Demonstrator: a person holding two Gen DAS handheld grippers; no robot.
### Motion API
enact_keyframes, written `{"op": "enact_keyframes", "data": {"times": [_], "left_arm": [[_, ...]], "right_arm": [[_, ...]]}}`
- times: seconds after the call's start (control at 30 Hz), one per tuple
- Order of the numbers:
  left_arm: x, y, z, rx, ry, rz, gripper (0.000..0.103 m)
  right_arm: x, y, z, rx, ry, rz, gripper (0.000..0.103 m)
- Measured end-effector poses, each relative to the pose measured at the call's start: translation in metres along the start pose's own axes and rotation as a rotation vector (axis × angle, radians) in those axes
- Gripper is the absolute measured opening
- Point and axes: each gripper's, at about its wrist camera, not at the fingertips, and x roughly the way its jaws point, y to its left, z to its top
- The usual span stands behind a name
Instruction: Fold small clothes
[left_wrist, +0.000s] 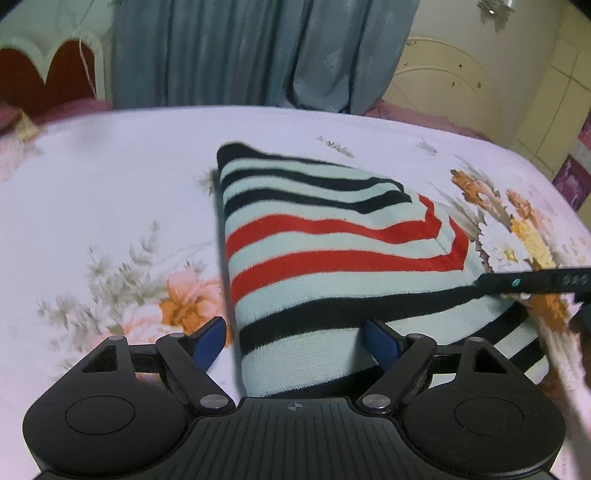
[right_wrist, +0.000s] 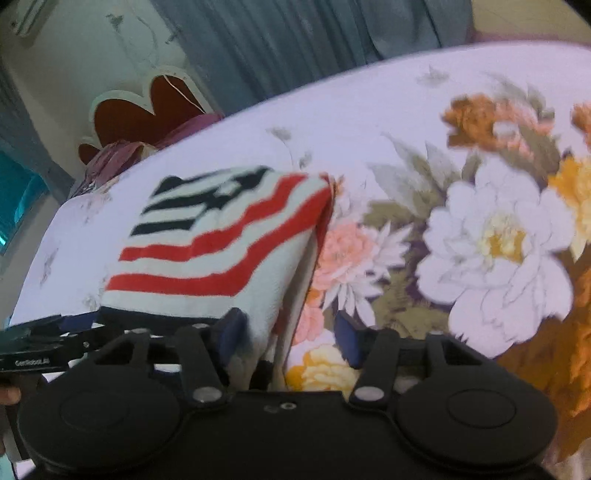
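The striped garment (left_wrist: 332, 258) lies on the flowered bed (left_wrist: 110, 206), already doubled into a thick block, so the fold seems near its end. The left claw (left_wrist: 293, 341) stands open over its near left edge; the right claw (right_wrist: 291, 334) is open too, straddling the near right corner. Next, I judge, each must close on an edge or press the stack flat. The curtain (left_wrist: 240, 51) and headboard (left_wrist: 48, 70) stand well clear; nothing blocks.

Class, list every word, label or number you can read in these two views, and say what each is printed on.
"GenRobot.AI": small white print, slightly blurred, on the black left gripper seen at the right wrist view's left edge.
Striped red, black and pale green knitted garment: no text.
Floral bedsheet: no text.
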Motion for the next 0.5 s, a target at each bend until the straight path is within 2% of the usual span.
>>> {"op": "enact_keyframes", "data": {"times": [0.03,0.07,0.13,0.27,0.4,0.5], "left_arm": [[0.0,-0.001,0.0,0.01,0.002,0.004,0.081],[0.001,-0.001,0.001,0.008,0.006,0.003,0.081],[0.003,0.0,0.002,-0.004,0.01,-0.003,0.081],[0.005,0.0,0.003,0.003,0.013,-0.007,0.082],[0.008,0.008,0.002,-0.03,0.021,-0.039,0.082],[0.01,0.013,0.001,-0.049,0.027,-0.064,0.082]], "right_arm": [[-0.004,0.001,0.0,-0.007,-0.008,0.013,0.047],[-0.005,0.0,0.001,-0.008,-0.005,0.029,0.054],[0.003,-0.006,0.001,0.002,0.023,0.026,0.061],[0.009,-0.019,-0.002,0.042,0.038,0.064,0.067],[0.014,-0.036,-0.002,0.15,0.064,0.169,0.068],[0.019,-0.051,-0.001,0.263,0.107,0.295,0.063]]}}
